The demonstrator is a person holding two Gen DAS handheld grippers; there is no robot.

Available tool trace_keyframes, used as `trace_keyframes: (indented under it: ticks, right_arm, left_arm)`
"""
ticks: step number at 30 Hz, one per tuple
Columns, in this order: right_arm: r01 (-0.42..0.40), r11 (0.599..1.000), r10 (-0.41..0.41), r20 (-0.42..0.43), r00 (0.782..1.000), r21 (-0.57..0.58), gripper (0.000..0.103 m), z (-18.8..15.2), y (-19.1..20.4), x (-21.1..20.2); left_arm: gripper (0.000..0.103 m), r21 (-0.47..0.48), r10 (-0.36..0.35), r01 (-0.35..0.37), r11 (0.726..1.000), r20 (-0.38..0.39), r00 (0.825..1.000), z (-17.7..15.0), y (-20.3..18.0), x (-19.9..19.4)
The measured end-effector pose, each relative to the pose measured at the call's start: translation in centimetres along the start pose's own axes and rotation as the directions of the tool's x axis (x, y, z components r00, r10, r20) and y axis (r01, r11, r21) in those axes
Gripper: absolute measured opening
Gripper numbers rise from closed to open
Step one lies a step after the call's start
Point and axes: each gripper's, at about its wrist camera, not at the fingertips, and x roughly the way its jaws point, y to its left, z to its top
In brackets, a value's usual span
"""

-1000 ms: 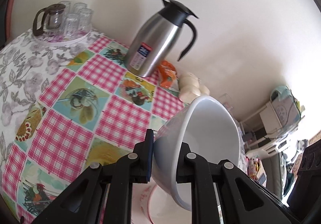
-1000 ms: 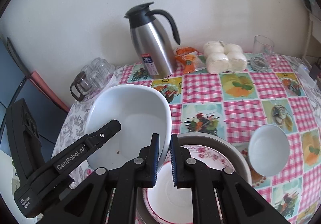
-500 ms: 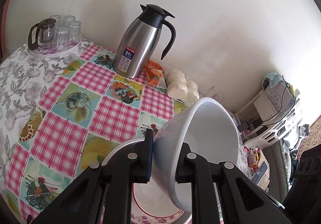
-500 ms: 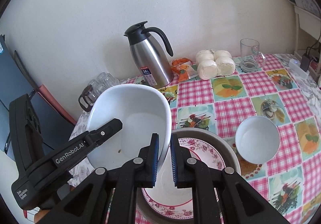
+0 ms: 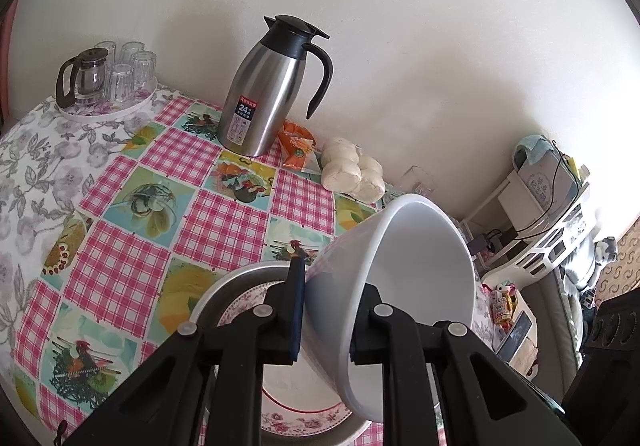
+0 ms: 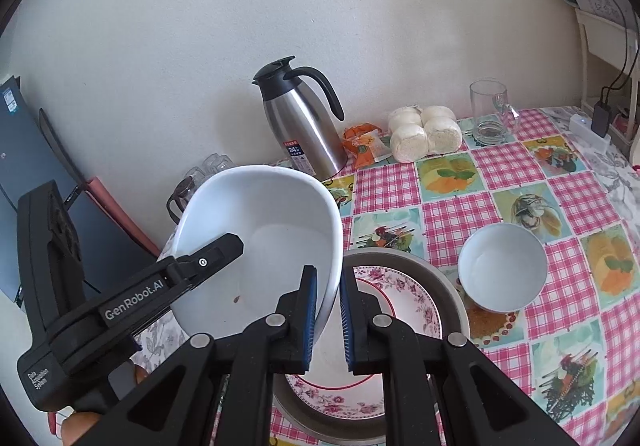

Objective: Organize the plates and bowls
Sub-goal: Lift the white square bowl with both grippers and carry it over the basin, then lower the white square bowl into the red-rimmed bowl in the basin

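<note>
The big white bowl (image 6: 260, 242) hides most of the glass teapot (image 6: 182, 195) and cups behind it. The flowered plate (image 6: 404, 298) is partly covered by the claws, and the metal basin (image 6: 452, 294) under it runs off the bottom edge.

Open tablecloth (image 5: 132, 246) lies clear left of the metal basin (image 6: 452, 286). The large white bowl (image 6: 264, 230) hangs tilted above the basin's floral plate (image 6: 416, 298), blocking access from the left. The small white bowl (image 6: 502, 266) crowds the basin's right rim. The thermos (image 6: 306, 130), buns (image 6: 424, 132) and glass mug (image 6: 490, 114) line the wall.
</note>
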Motion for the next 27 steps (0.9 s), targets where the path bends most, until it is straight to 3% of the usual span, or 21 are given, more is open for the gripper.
trace_keyframes:
  ticks: [13, 27]
  right_arm:
    - [0.007, 1.000, -0.005, -0.064, 0.998, 0.026, 0.012, -0.7, -1.6, 0.8]
    - [0.060, 0.997, -0.050, -0.183, 0.982, 0.048, 0.012, -2.2, -3.3, 4.3]
  left_arm:
    - [0.017, -0.052, 0.017, -0.023, 0.998, -0.100, 0.995, -1.8, 0.9, 2.0]
    - [0.017, -0.061, 0.075, -0.090, 0.994, -0.218, 0.973, -3.3, 1.9, 5.0]
